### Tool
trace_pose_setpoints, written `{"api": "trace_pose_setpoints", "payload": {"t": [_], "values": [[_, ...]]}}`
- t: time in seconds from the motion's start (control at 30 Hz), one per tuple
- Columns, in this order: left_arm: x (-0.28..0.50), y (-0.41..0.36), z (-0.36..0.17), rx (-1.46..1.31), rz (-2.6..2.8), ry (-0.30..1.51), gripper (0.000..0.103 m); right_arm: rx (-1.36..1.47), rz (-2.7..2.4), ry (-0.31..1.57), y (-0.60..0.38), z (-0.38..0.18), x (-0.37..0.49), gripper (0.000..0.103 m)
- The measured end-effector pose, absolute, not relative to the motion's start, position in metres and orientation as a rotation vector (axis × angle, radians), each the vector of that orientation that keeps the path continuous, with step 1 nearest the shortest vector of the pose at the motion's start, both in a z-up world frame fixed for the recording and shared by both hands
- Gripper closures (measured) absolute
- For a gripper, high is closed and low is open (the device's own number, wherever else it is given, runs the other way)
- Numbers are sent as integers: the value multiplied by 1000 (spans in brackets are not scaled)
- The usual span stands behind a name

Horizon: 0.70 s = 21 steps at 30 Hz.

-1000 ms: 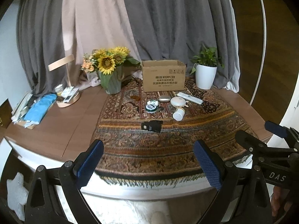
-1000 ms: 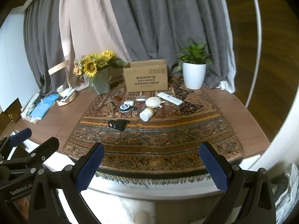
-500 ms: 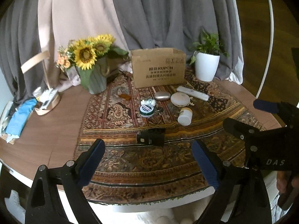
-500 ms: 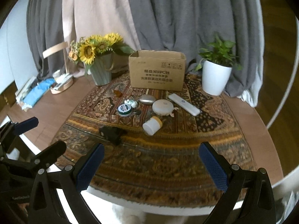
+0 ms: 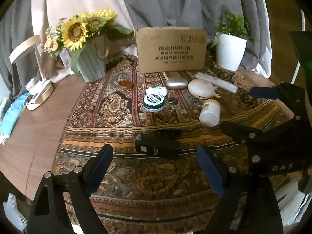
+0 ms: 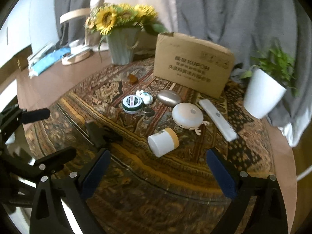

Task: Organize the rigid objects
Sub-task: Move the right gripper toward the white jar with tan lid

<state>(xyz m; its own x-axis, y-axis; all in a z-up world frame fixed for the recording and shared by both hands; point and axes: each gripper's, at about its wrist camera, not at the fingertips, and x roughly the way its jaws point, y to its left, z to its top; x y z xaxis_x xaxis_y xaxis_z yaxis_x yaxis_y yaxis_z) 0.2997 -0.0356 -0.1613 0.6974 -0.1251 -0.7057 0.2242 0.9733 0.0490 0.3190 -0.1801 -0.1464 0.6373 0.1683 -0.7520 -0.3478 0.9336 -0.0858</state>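
Note:
Several small items lie on a patterned rug (image 5: pixel 117 175): a black clip-like object (image 5: pixel 158 146) (image 6: pixel 103 134), a green tin (image 5: pixel 154 102) (image 6: pixel 133 104), a silver pebble (image 5: pixel 176 83), a round white device (image 5: pixel 201 88) (image 6: pixel 187 117), a white remote (image 5: pixel 216 81) (image 6: pixel 218 120) and a white jar (image 5: pixel 210 112) (image 6: pixel 162 144) on its side. A cardboard box (image 5: pixel 171 49) (image 6: pixel 193 68) stands behind them. My left gripper (image 5: pixel 154 150) hovers just short of the black object, its jaws closing with nothing between the pads. My right gripper (image 6: pixel 158 154) stands open just short of the jar.
A sunflower vase (image 5: pixel 91 64) stands at the back left and a potted plant (image 5: pixel 231 52) at the back right. A wooden lamp base (image 5: pixel 40 99) and blue cloth (image 5: pixel 13 113) sit on the bare table to the left. Grey curtains hang behind.
Both grippers have come forward and down over the rug, so the items look larger. The left jaws have narrowed. The right view has rolled and now tilts.

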Motion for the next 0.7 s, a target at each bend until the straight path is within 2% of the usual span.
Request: {"api": "trace_pose_setpoints", "payload": {"t": [0.2, 0.37, 0.63, 0.7], "values": [[320, -39, -183, 144, -210, 799, 15, -275, 348, 837, -177, -169, 343, 3], [334, -40, -199, 164, -215, 819, 20, -316, 368, 845, -173, -186, 357, 4], [346, -42, -214, 172, -247, 842, 21, -352, 388, 868, -169, -205, 372, 12], [349, -42, -216, 161, -259, 850, 26, -360, 392, 872, -168, -209, 374, 17]]}}
